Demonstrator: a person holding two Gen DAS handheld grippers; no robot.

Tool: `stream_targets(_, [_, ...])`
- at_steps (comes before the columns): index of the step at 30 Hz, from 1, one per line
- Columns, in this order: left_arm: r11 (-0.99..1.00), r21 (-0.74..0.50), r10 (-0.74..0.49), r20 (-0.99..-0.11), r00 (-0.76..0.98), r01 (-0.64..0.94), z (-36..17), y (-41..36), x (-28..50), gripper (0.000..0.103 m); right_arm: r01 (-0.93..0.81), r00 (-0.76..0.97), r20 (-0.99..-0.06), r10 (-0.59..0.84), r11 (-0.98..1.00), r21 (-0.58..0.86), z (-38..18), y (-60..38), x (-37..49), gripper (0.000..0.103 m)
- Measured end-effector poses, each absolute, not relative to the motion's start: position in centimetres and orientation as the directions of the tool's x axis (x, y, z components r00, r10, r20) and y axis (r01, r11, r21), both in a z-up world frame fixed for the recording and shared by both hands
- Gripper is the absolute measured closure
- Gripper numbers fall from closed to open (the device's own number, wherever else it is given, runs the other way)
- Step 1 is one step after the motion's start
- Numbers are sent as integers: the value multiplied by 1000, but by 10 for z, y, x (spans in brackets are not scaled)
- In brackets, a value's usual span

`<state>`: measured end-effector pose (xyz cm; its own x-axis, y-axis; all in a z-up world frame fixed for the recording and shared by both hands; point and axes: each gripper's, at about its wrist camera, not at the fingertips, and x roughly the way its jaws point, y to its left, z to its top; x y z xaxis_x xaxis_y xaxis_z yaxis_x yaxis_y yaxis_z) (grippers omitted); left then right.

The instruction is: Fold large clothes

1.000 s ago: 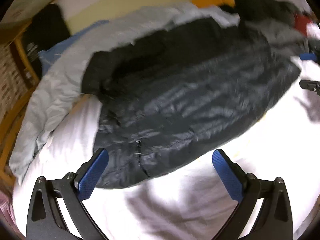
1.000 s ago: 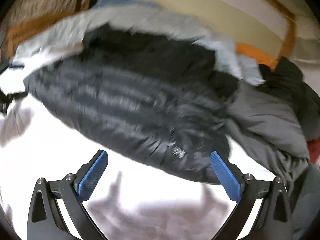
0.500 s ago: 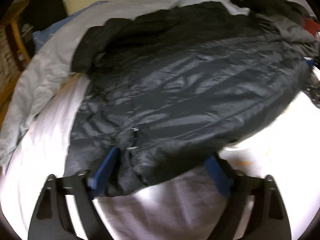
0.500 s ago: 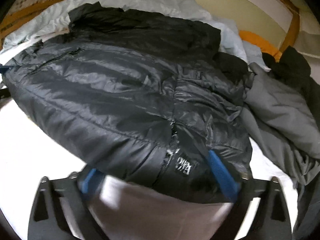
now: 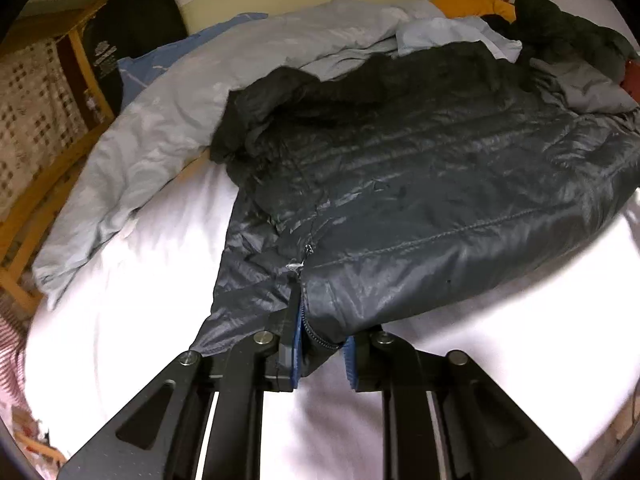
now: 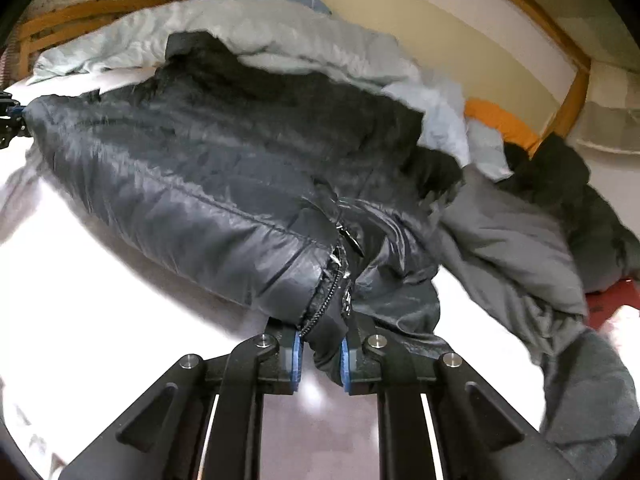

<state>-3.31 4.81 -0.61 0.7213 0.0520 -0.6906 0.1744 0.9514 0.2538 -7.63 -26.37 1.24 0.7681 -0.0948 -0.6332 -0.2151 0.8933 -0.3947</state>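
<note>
While its jaws are closing, the left gripper (image 5: 320, 354) pinches one near corner of a dark quilted jacket (image 5: 420, 184), with the fabric bunched between its blue pads (image 5: 295, 354) beside a zipper (image 5: 306, 256). Likewise closing, the right gripper (image 6: 320, 354) clamps the other near corner of the same jacket (image 6: 192, 184), where a second zipper (image 6: 338, 276) runs up from its pads (image 6: 295, 354). Both grippers have only a narrow gap, filled with cloth.

From those two corners the jacket's near edge stretches sideways between the grippers, so its long axis runs across the view. Its body spreads away from them over a white bedsheet (image 5: 132, 280), with the far end rumpled against a pale grey-blue garment (image 5: 168, 120). To the right lies a crumpled grey garment (image 6: 516, 248), with a darker one (image 6: 576, 184) behind it. An orange cloth (image 5: 472, 4) peeks out near a wooden bed frame (image 6: 576, 92) at the far side.
</note>
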Motion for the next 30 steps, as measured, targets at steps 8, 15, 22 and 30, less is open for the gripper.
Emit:
stream_targets(8, [976, 140, -16, -717, 697, 167, -5, 60, -80, 86, -220, 749, -661, -53, 921, -323, 20, -276, -125, 88])
stream_targets(15, [972, 156, 12, -778, 628, 174, -11, 57, -68, 74, -238, 687, -725, -51, 927, -290, 8, -280, -124, 82])
stream_targets(22, [975, 162, 26, -762, 647, 152, 12, 65, -51, 53, -191, 717, -694, -65, 940, -284, 32, -288, -113, 39])
stream_targets(30, [958, 239, 78, -746, 662, 156, 38, 64, 22, 34, -204, 707, -707, 3, 959, -199, 70, -311, -45, 38])
